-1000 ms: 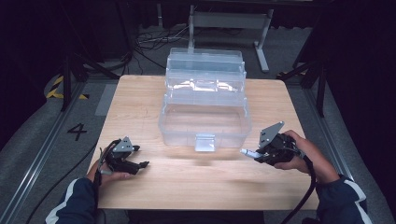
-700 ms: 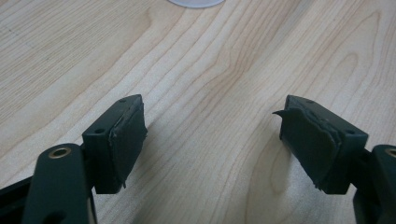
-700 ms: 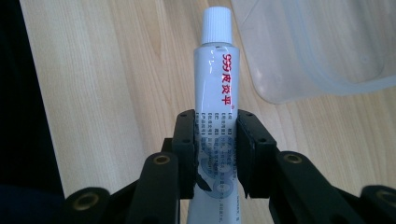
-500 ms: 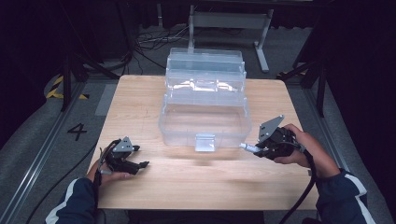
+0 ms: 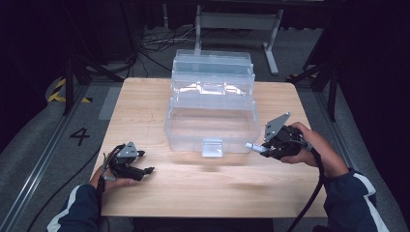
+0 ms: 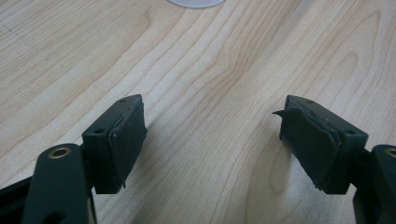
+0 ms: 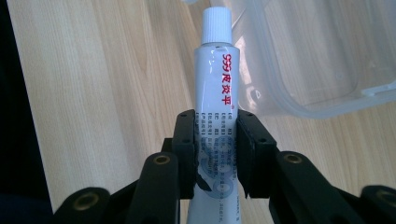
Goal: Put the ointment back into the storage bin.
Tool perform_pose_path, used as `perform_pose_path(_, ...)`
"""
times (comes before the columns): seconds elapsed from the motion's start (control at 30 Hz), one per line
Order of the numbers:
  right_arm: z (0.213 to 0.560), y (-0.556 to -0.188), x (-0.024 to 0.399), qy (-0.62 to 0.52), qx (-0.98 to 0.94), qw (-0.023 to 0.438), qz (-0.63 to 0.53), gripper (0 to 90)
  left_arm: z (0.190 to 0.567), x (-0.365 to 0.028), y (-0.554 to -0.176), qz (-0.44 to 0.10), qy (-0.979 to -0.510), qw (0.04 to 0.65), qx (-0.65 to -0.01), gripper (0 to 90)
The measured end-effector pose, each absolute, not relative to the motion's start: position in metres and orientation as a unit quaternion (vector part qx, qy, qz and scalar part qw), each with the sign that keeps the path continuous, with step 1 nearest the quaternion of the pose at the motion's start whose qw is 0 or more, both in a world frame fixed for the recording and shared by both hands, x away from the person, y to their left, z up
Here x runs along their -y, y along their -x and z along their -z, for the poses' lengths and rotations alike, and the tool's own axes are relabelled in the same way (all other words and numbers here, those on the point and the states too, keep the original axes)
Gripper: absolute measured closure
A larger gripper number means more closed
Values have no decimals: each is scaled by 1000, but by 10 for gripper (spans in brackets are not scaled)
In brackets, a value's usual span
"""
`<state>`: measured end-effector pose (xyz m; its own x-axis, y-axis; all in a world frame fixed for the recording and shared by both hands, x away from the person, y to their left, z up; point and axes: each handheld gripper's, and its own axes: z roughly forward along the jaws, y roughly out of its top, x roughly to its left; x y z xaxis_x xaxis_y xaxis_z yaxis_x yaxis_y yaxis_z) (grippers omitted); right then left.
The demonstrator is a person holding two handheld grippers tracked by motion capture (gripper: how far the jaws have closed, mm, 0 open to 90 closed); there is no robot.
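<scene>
A clear plastic storage box with tiered open trays stands in the middle of the wooden table. My right gripper is shut on a white ointment tube with red lettering and a ribbed white cap. In the high view this right gripper hovers just off the box's front right corner, and the tube points left towards the box. The left gripper rests at the table's front left, and in the left gripper view its jaws stand open over bare wood.
The box's front latch faces the person. Its curved clear rim lies right of the tube in the right gripper view. A metal stand, cables and a floor marking "4" lie beyond the table.
The right gripper with the tube has risen a little and drifted towards the box's front right corner. The left gripper has stayed put.
</scene>
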<state>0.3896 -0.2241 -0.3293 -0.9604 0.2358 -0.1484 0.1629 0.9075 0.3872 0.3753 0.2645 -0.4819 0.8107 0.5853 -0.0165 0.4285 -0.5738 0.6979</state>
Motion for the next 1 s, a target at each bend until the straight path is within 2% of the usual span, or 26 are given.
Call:
perform_pose_path(0.4,319,-400,216,-98,-972,103,-188,715,482,-264,-375,-109,-880,361,-288,228)
perform_pose_path(1.0,297,-435,195,-97,-974,106,-176,715,482,-265,-376,-111,-881,360,-286,227)
